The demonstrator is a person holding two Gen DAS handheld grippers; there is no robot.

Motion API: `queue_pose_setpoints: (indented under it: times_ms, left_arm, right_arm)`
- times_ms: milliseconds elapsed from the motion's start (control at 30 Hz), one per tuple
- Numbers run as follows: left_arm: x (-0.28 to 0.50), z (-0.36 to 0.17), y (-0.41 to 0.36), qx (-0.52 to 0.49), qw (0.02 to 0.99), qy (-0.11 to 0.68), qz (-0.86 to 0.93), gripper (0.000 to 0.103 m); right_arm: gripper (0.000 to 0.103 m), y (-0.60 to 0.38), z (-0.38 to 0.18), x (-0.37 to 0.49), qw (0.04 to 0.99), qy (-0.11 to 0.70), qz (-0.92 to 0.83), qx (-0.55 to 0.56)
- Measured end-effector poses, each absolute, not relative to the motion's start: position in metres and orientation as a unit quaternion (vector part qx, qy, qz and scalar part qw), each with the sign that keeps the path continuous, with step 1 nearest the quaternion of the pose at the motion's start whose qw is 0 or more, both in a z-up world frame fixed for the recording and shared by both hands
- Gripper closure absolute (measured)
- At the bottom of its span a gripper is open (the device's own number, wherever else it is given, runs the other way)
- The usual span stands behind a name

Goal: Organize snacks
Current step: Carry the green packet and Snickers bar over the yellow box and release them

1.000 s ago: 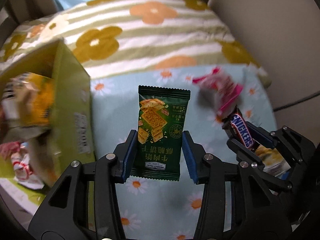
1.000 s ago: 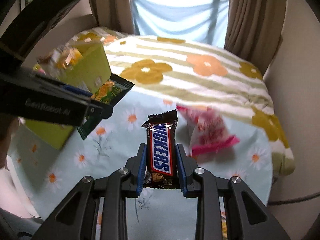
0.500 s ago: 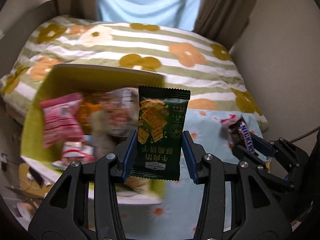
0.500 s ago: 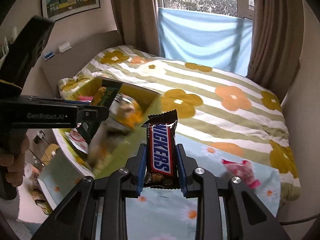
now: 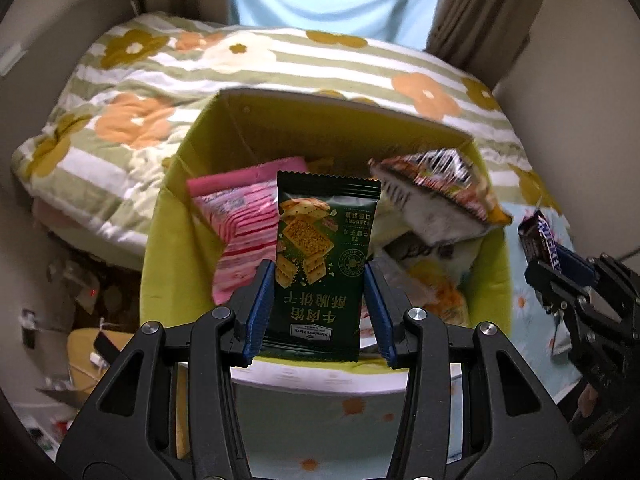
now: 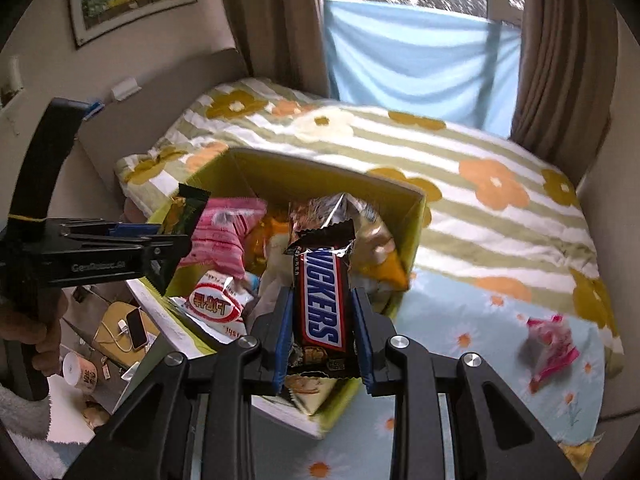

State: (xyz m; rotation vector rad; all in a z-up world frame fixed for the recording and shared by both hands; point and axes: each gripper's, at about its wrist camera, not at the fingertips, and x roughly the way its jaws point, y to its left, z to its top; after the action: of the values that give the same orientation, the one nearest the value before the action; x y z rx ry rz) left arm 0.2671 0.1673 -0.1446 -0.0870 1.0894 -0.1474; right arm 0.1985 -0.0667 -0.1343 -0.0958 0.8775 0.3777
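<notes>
Two grippers over the box point(image 5: 168, 216) | left gripper point(image 5: 320, 312) clamps the cracker pack point(image 5: 324, 264) | right gripper point(image 6: 322, 336) clamps the Snickers point(image 6: 320, 300) | pink packet point(image 6: 550, 346) on the bed

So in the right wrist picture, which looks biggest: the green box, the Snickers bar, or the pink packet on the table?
1. green box
2. Snickers bar, though it's nearest the camera
3. pink packet
</notes>
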Motion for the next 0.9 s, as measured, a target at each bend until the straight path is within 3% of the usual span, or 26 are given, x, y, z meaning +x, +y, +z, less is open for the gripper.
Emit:
queue_pose_setpoints:
  times_ms: [167, 233, 267, 333, 833, 867, 900]
  left_arm:
    - [0.275, -0.164, 0.182, -0.034, 0.841, 0.533, -0.089, 0.062]
    - [0.282, -0.169, 0.186, -0.048, 0.837, 0.537, -0.095, 0.055]
    - [0.283, -0.17, 0.188, -0.059, 0.836, 0.536, -0.101, 0.034]
    - [0.283, -0.167, 0.192, -0.071, 0.843, 0.524, -0.102, 0.001]
    - [0.262, -0.154, 0.192, -0.001, 0.864, 0.498, -0.066, 0.0]
    - [0.26, -0.153, 0.192, -0.003, 0.865, 0.497, -0.066, 0.0]
    - [0.258, -0.152, 0.192, -0.004, 0.865, 0.497, -0.067, 0.0]
  right_arm:
    - [0.077, -0.055, -0.15, 0.204, 0.881, 0.448, 0.148, -0.025]
    - [0.077, -0.052, -0.151, 0.204, 0.88, 0.452, 0.142, -0.024]
    - [0.077, -0.049, -0.151, 0.204, 0.88, 0.453, 0.142, -0.026]
    - [0.077, -0.045, -0.151, 0.203, 0.878, 0.455, 0.141, -0.03]
    - [0.077, -0.019, -0.165, 0.212, 0.861, 0.471, 0.187, -0.048]
    - [0.072, -0.018, -0.167, 0.212, 0.86, 0.472, 0.187, -0.054]
    - [0.056, -0.016, -0.167, 0.212, 0.86, 0.472, 0.185, -0.06]
